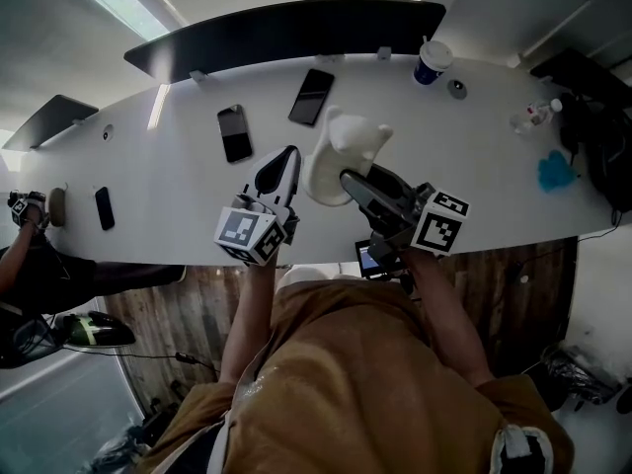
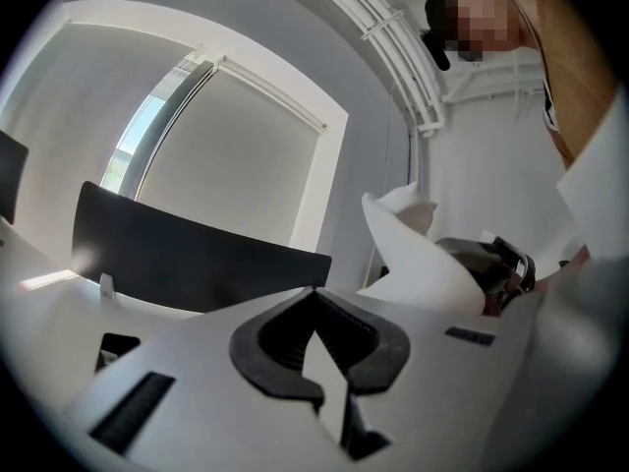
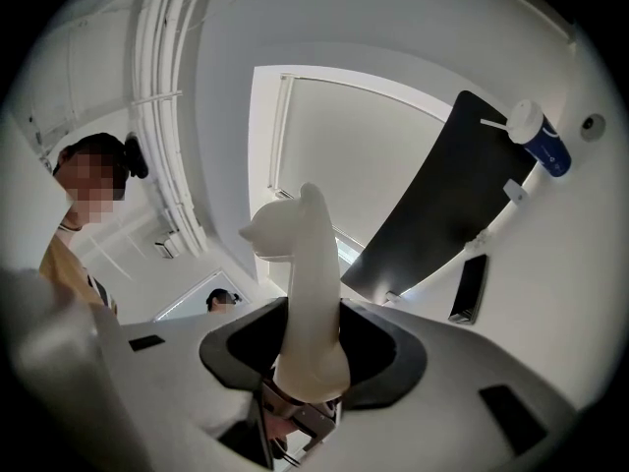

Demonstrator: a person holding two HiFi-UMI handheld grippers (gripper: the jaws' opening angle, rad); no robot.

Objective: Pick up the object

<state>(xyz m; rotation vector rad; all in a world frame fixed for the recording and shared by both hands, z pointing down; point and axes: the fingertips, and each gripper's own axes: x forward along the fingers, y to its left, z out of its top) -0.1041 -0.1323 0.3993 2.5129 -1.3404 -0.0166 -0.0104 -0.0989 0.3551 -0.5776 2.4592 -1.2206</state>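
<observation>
A white moulded figure (image 1: pixel 341 151) with two ear-like lumps at its top is held above the white table (image 1: pixel 178 181). My right gripper (image 1: pixel 350 179) is shut on its lower part, and in the right gripper view the figure (image 3: pixel 307 283) rises straight up between the jaws of my right gripper (image 3: pixel 313 352). Just left of it is my left gripper (image 1: pixel 287 161), with its dark pads together and nothing between them. In the left gripper view those pads meet at the tip of my left gripper (image 2: pixel 313 293), and the figure (image 2: pixel 413 259) stands to the right.
On the table lie three dark phones (image 1: pixel 235 132) (image 1: pixel 311 96) (image 1: pixel 104 207). A blue cup with a white lid (image 1: pixel 432 62) stands at the back, with a clear bottle (image 1: pixel 533 117), a blue cloth (image 1: pixel 556 172) and a dark bag (image 1: pixel 597 141) at the right. A black panel (image 1: pixel 286 28) lines the far edge.
</observation>
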